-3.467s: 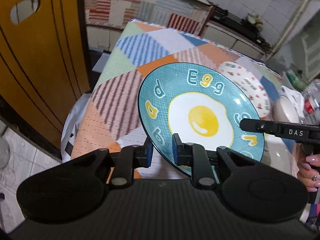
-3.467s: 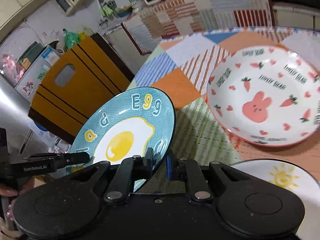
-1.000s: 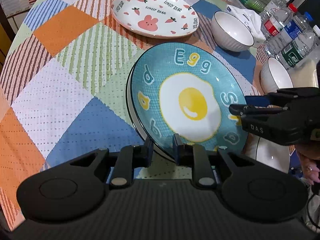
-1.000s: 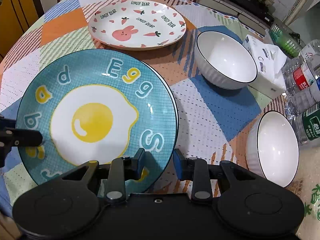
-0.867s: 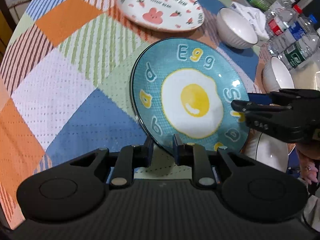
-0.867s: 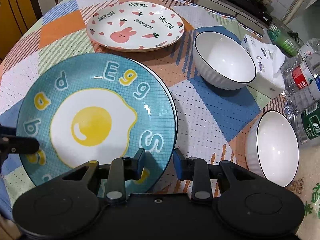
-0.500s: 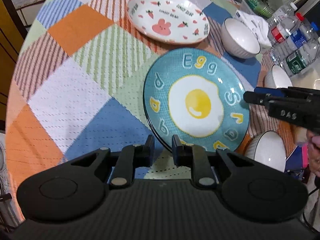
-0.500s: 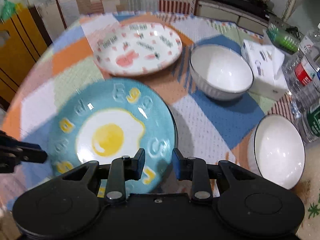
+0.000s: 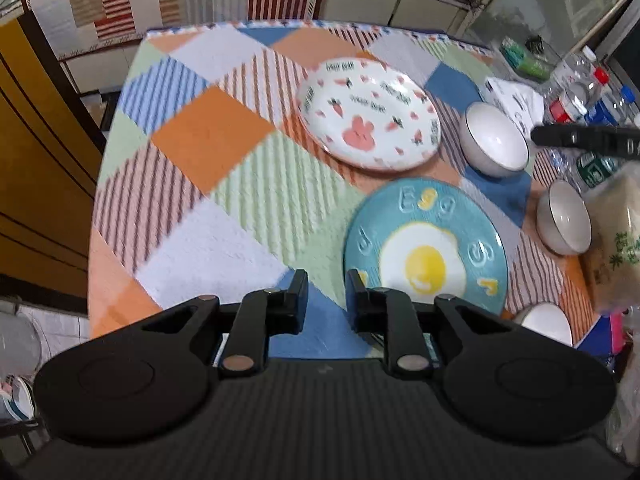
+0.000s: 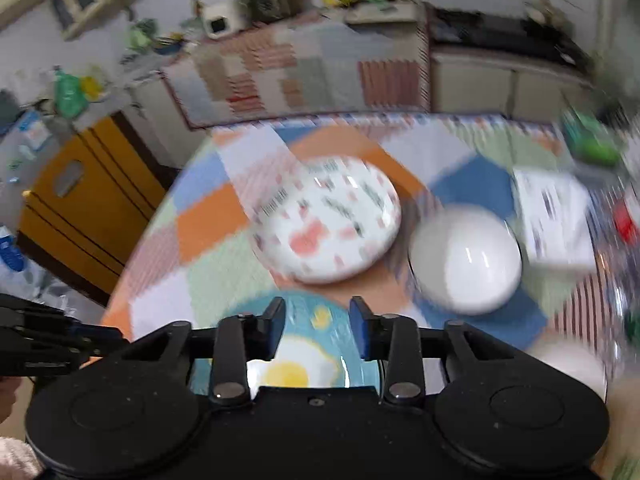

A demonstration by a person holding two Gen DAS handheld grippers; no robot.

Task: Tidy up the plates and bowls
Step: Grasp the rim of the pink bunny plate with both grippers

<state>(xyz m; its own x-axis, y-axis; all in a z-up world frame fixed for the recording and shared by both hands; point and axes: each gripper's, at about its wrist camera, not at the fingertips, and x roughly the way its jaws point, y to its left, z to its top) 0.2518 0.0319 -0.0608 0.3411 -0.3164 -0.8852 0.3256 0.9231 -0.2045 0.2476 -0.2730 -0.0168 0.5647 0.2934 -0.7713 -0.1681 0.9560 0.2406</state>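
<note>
The blue egg plate (image 9: 424, 248) lies flat on the patchwork tablecloth (image 9: 208, 136), free of both grippers. My left gripper (image 9: 327, 280) hangs above the cloth just left of the plate's rim, jaws opening by a narrow gap with nothing between them. My right gripper (image 10: 318, 308) is above the egg plate (image 10: 316, 320), jaws opening wider and empty. Its tips (image 9: 538, 136) also show at the right of the left wrist view. The bunny plate (image 9: 368, 116) sits farther back. Three white bowls (image 9: 494, 142) (image 9: 564, 216) (image 9: 546, 320) stand to the right.
Water bottles (image 9: 576, 96), a tissue pack (image 9: 516, 96) and a plastic bag (image 9: 616, 248) crowd the table's right side. A yellow wooden panel (image 9: 36, 160) stands past the left table edge. A counter with a striped cover (image 10: 288, 60) runs behind the table.
Both grippers have let go of the egg plate, which now rests flat on the table. Both have risen and drawn back, and the right jaws have widened.
</note>
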